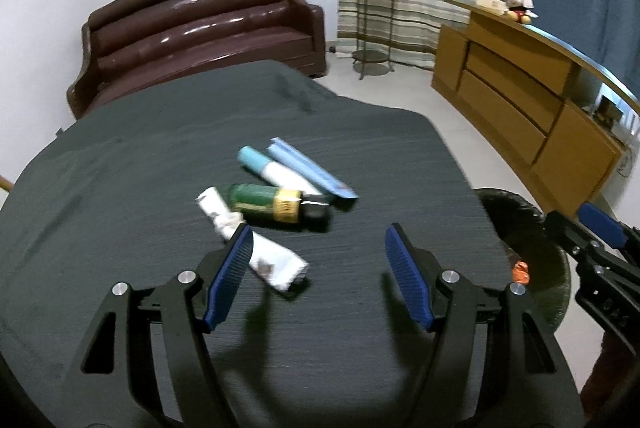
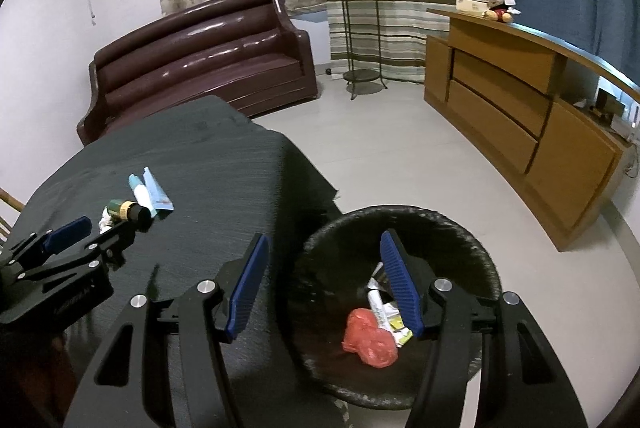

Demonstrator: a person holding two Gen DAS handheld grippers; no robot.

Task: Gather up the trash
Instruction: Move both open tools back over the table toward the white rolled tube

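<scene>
Both sets of fingers are spread wide and grip nothing. I keep my left gripper low over the cloth-covered table, facing the white wrapper, green bottle and tubes mid-table. My right gripper hangs over the bin beside the table's right edge, where red trash already lies.

Matt dark tablecloth; glossy leather sofa
</scene>
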